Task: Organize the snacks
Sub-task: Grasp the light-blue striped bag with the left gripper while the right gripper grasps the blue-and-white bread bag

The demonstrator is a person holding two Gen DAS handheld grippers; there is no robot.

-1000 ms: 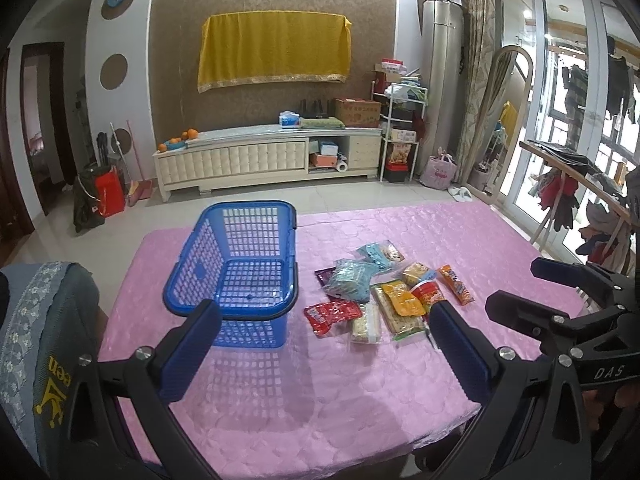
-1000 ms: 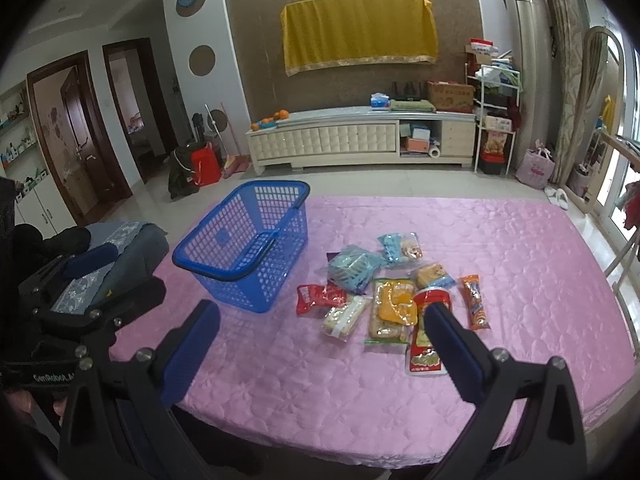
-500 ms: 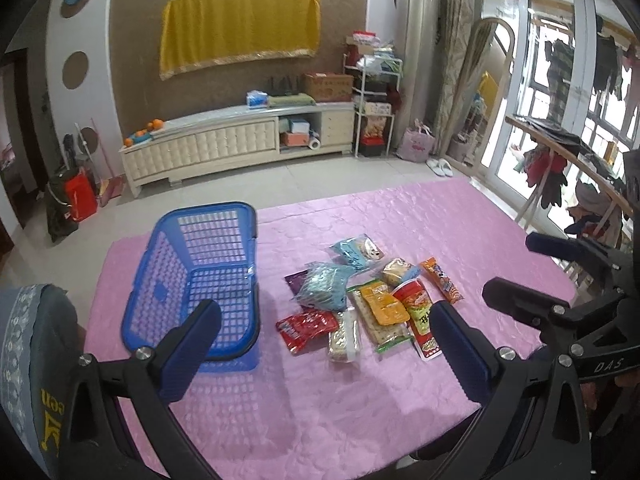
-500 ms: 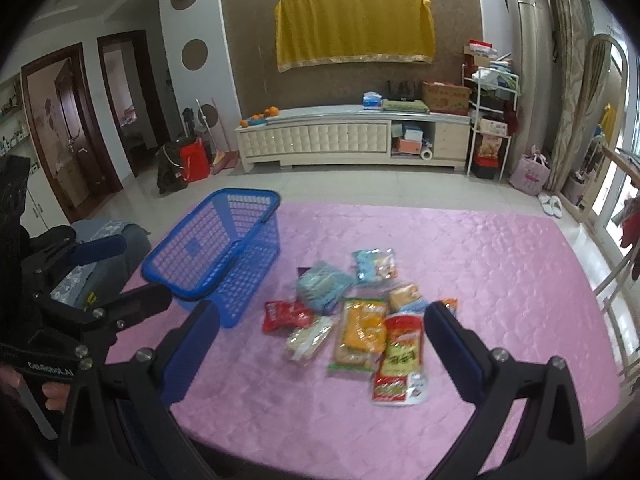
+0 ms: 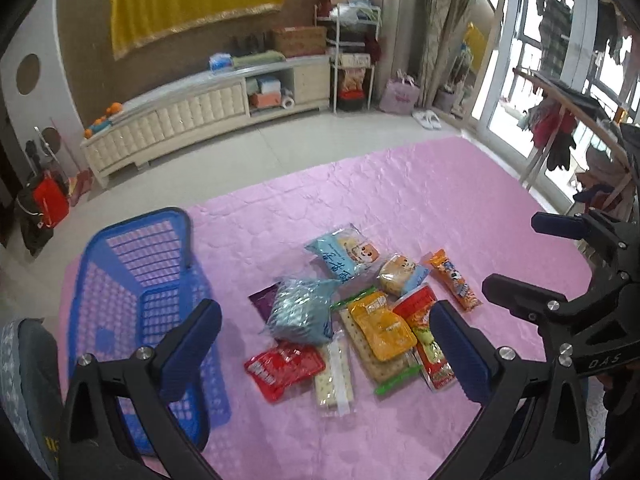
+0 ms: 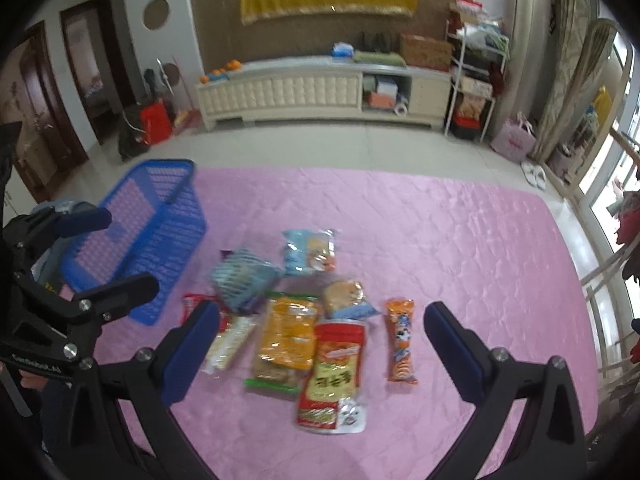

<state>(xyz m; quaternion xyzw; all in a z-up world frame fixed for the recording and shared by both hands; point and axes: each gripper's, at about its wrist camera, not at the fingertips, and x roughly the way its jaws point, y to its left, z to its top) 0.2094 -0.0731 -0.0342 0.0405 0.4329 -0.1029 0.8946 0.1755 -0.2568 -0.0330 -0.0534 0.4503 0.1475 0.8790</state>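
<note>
Both grippers, left [image 5: 326, 344] and right [image 6: 322, 342], hover with jaws wide apart and empty over the snack pile [image 6: 304, 312] on the pink surface [image 6: 460, 240], blue basket [image 5: 132, 280] empty just left, likely lining up first pick.

Snack pile [image 5: 352, 316] reachable from above, blue basket [image 5: 136, 280] walling its left, pink cloth [image 6: 460, 240] bare rightward

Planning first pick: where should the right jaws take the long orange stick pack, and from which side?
Grip the orange stick pack mid-length across its narrow width, coming straight down. It lies flat and apart from the pile on the pink cloth, with bare cloth along both long edges, so there's probably room for the jaws.
</note>
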